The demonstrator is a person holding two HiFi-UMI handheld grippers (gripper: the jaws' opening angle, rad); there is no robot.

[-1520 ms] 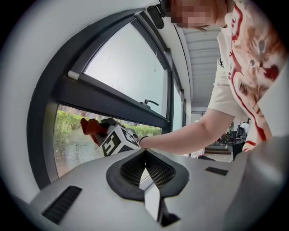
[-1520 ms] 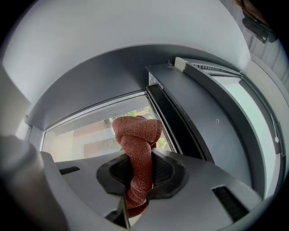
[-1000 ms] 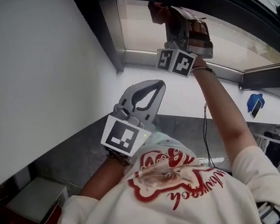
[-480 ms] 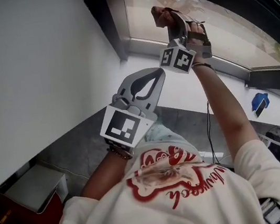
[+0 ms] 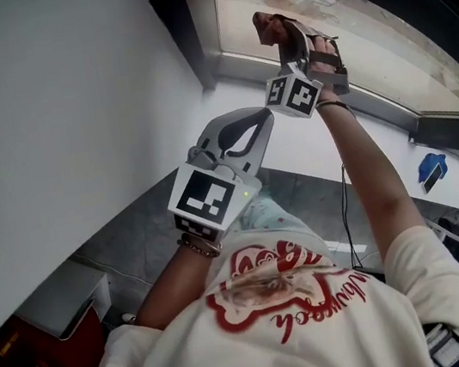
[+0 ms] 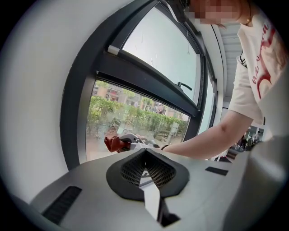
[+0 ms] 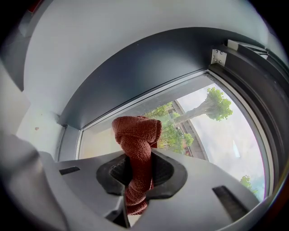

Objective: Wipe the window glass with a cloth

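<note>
- The right gripper (image 5: pixel 281 32) is raised to the window, at the end of the person's outstretched arm (image 5: pixel 368 165). Its jaws are clamped on a rust-red cloth (image 5: pixel 267 27).
- In the right gripper view, the cloth (image 7: pixel 137 146) stands up between the jaws as a twisted bundle. Its knotted top sticks out past the gripper (image 7: pixel 137 180).
- The cloth sits at the lower pane of the window glass (image 5: pixel 363 43), near the pane's left corner, by the dark window frame (image 5: pixel 176 30). From here I can't say whether it actually presses on the glass.
- The left gripper (image 5: pixel 244 132) hangs lower and nearer the person's chest, beside the white wall (image 5: pixel 53 120) and well short of the window.
- In its own view, the left gripper (image 6: pixel 146 168) has its jaws closed together with nothing between them.
- A white sill (image 5: pixel 306 144) runs below the glass, under the raised arm.
</note>
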